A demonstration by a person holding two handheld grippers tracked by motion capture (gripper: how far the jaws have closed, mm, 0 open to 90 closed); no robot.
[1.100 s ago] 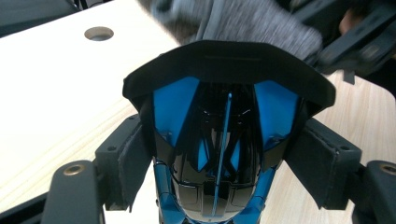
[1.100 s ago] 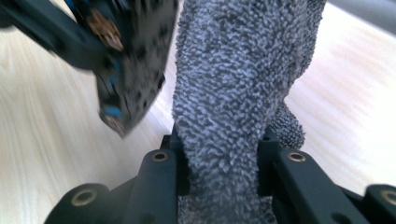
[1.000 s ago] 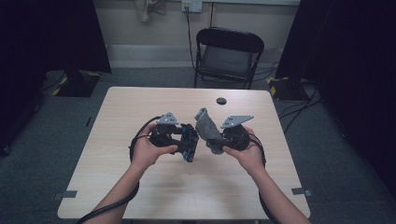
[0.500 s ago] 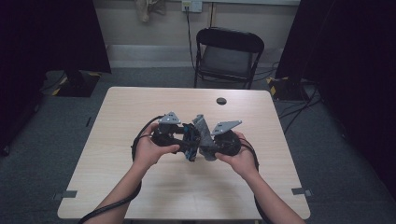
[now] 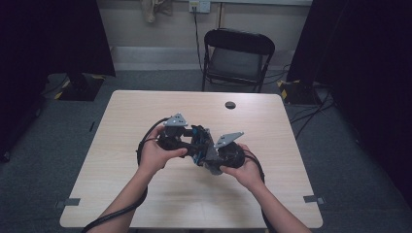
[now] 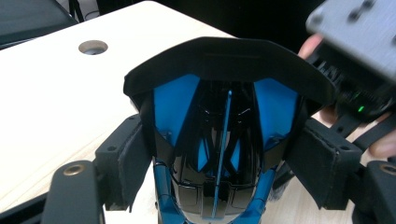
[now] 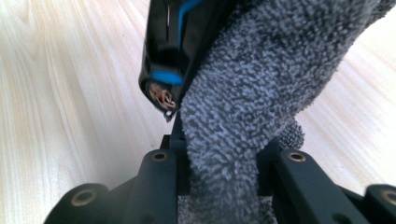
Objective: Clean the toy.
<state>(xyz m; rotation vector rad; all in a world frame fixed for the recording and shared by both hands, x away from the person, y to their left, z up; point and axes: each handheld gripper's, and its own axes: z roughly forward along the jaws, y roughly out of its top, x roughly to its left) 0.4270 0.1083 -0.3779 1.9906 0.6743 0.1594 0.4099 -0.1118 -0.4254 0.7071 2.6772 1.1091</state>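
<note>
While the left hand-held gripper clamps a black-and-blue computer mouse between its pads above the middle of the table, its jaws stand wide around the mouse body. Right hand-held gripper is closed tight on a folded grey terry cloth. Cloth touches the mouse's side; both grippers meet over the table, near the person's hands.

Glossy black and blue mouse, grey nubby cloth, pale woodgrain table
</note>
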